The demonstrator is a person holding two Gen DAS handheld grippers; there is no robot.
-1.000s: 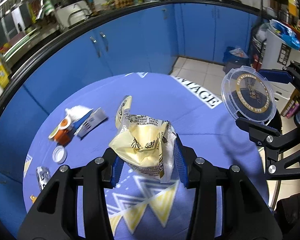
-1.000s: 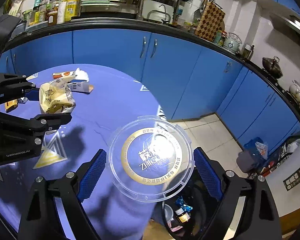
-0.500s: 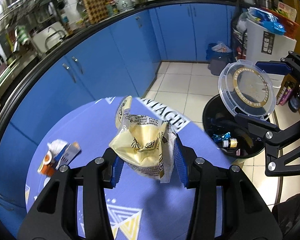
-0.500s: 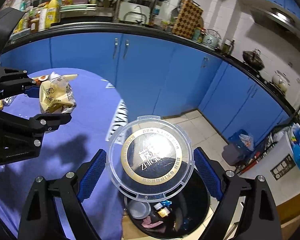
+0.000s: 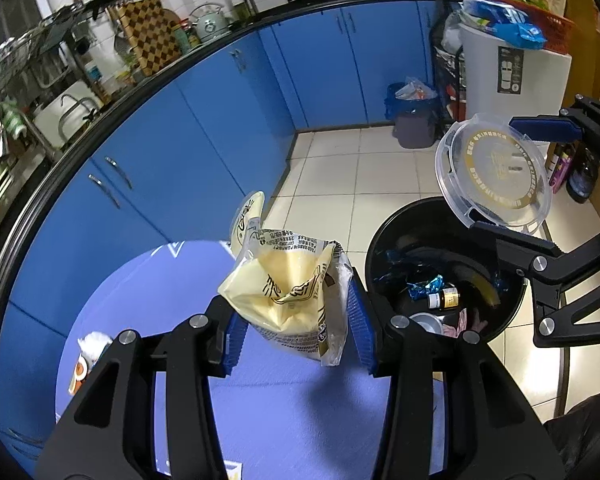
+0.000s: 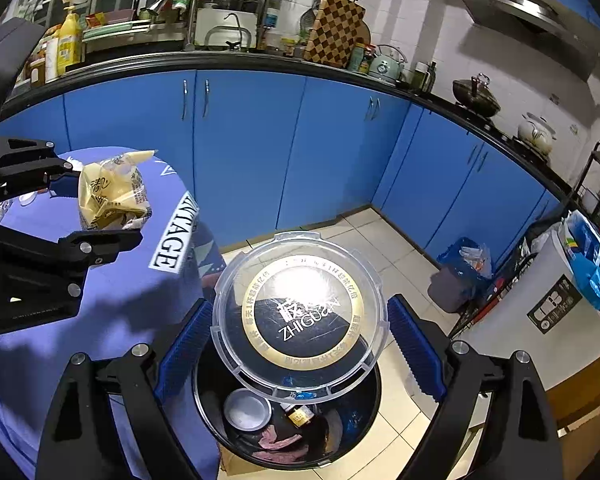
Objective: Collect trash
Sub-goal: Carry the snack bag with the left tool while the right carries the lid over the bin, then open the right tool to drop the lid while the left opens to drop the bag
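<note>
Yellow crinkly plastic snack bag [image 5: 288, 292] is pinched in your left gripper [image 5: 296, 320], jaws narrowed onto it, held over the edge of the purple-clothed desk [image 5: 148, 304]. Your right gripper [image 6: 300, 344] has its jaws spread wide, clamping the round clear plastic lid [image 6: 300, 312] right above the black trash bin [image 6: 364, 412] on the floor.

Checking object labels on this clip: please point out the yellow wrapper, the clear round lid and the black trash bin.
yellow wrapper [image 5: 288, 292], left wrist view, on its crumpled yellow front.
clear round lid [image 6: 300, 312], right wrist view, on the printed centre label.
black trash bin [image 5: 380, 248], left wrist view, on the far-left rim.
</note>
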